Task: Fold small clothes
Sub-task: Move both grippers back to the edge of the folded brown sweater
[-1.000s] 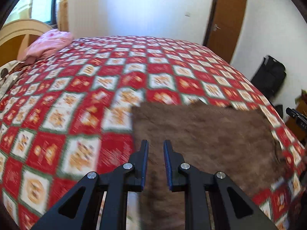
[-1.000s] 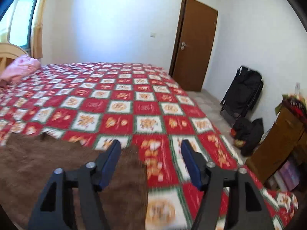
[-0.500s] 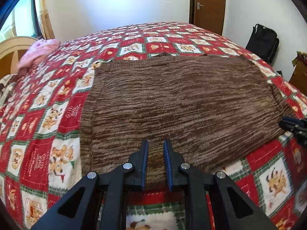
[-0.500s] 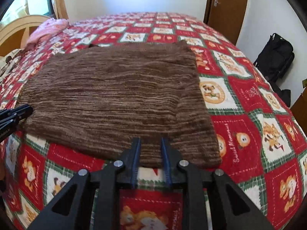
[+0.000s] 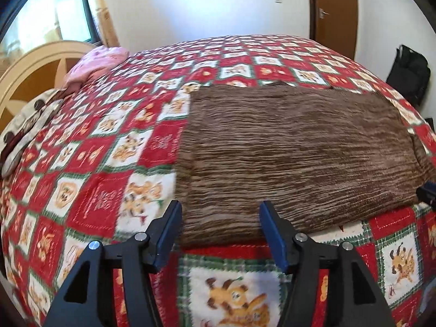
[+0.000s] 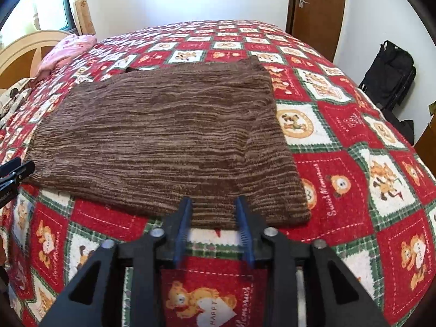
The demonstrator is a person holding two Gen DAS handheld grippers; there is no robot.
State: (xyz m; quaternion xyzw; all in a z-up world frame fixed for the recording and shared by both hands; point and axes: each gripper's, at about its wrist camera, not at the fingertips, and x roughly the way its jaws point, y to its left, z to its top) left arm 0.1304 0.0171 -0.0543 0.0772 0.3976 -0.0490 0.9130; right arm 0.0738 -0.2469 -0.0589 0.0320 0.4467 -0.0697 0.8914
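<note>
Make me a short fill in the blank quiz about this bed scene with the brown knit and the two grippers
1. The brown knit garment lies flat on a red, white and ____ patchwork bedspread.
2. The pink cloth sits near the ____ of the bed.
3. The left gripper and right gripper both face the garment's ____ edge.

Missing words: green; headboard; near

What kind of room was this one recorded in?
A bedroom, most likely: a bed under a red patchwork quilt, a wooden headboard near the window, and a wooden door.
</note>
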